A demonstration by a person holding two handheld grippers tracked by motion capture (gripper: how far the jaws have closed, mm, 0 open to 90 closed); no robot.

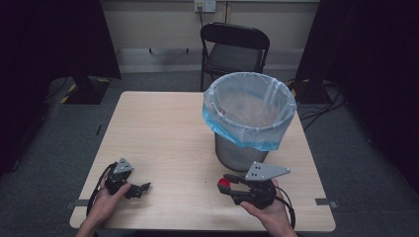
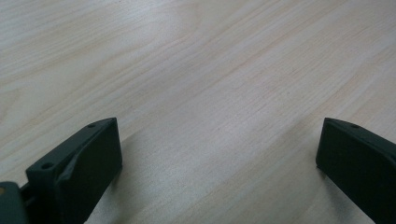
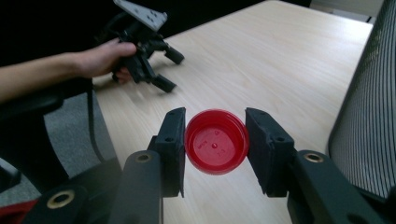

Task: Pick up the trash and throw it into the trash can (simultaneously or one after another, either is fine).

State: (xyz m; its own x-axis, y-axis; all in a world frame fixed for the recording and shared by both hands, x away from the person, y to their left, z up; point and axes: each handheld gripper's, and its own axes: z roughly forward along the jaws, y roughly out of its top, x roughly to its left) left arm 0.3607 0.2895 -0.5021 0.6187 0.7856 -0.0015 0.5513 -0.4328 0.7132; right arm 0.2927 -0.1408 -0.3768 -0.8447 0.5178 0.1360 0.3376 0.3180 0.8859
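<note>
The right gripper [image 3: 215,148] is clamped on a red plastic lid [image 3: 216,147], one black jaw pressed to each side of its rim, the hollow inside of the lid facing the gripper's camera. In the high view the right gripper [image 1: 228,186] holds the lid [image 1: 224,183] above the near part of the table [image 1: 163,133], in front of the bin and a little to its left. The left gripper [image 1: 144,187] rests low at the near left of the table, its jaws standing wide apart with nothing but bare wood between them; in the right gripper view the left gripper [image 3: 169,70] sits in a hand [image 3: 100,58] by the table's edge.

Beyond the lid stands a grey mesh bin [image 1: 237,154] lined with a pale blue bag [image 1: 249,108] folded over its rim. Behind the table a black folding chair [image 1: 234,49] stands against the wall.
</note>
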